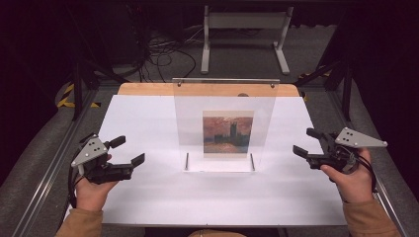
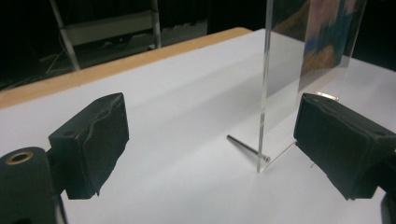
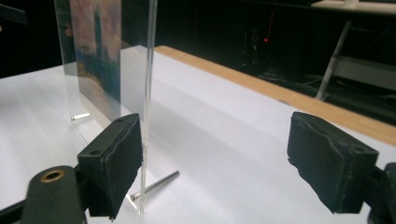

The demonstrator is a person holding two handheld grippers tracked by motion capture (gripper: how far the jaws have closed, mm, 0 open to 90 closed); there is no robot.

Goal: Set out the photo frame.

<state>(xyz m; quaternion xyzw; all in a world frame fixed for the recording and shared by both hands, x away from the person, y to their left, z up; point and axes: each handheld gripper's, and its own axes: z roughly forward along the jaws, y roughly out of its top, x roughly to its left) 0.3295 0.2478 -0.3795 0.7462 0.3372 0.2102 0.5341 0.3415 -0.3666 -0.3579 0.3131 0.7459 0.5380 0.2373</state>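
A clear acrylic picture frame (image 1: 225, 123) stands upright mid-table on thin metal pins (image 1: 187, 161). It holds a small painting (image 1: 228, 131) of a dark building under a red sky. My left gripper (image 1: 129, 150) hovers open to the frame's left, nothing between its pads. My right gripper (image 1: 304, 141) is open on the frame's right, also holding nothing. In the left gripper view the open gripper (image 2: 215, 140) faces the frame's edge (image 2: 265, 84) and one pin (image 2: 247, 148). In the right gripper view the open gripper (image 3: 224, 161) sits close to the frame's edge (image 3: 149, 93) and a pin (image 3: 156, 185).
The white tabletop (image 1: 148, 197) has a wooden strip (image 1: 148, 89) along its far edge. Behind the table a white metal stand (image 1: 244, 34) and loose cables (image 1: 163, 54) lie on the floor. Black frame posts (image 1: 78, 89) flank both sides.
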